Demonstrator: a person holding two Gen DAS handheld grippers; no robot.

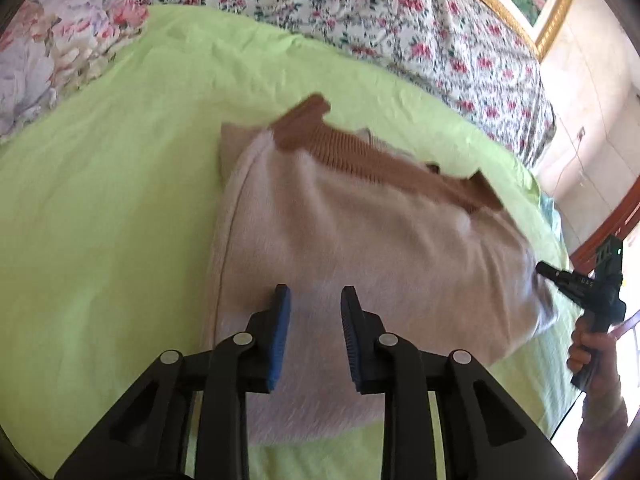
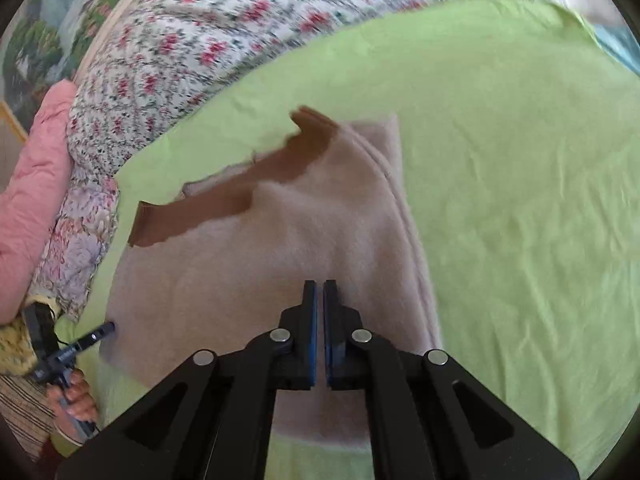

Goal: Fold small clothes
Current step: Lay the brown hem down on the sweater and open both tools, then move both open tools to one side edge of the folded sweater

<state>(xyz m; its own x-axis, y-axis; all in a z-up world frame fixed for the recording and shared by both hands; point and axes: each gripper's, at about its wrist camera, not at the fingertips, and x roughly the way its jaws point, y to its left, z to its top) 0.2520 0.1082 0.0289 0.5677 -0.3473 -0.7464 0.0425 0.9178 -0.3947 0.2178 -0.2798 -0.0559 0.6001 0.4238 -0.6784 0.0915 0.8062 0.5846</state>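
Your left gripper [image 1: 316, 300] hangs with jaws apart and empty over the near end of the pink garment [image 1: 360, 240]; your right gripper [image 2: 319, 292] is pressed closed, gripping nothing. The garment lies folded on the green sheet [image 1: 100, 220] of the bed, brown ribbed trim [image 1: 360, 152] at its far edge. Beyond it lies a floral quilt [image 1: 360, 8].

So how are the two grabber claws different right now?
The left gripper has a gap between its blue pads, with nothing pinched; the right gripper has its pads squeezed together. The right gripper's tips in the left wrist view reach the edge of the pale fuzzy garment and may be pinching it; the left gripper just hangs over it. Both are black with blue pads, above the green sheet.
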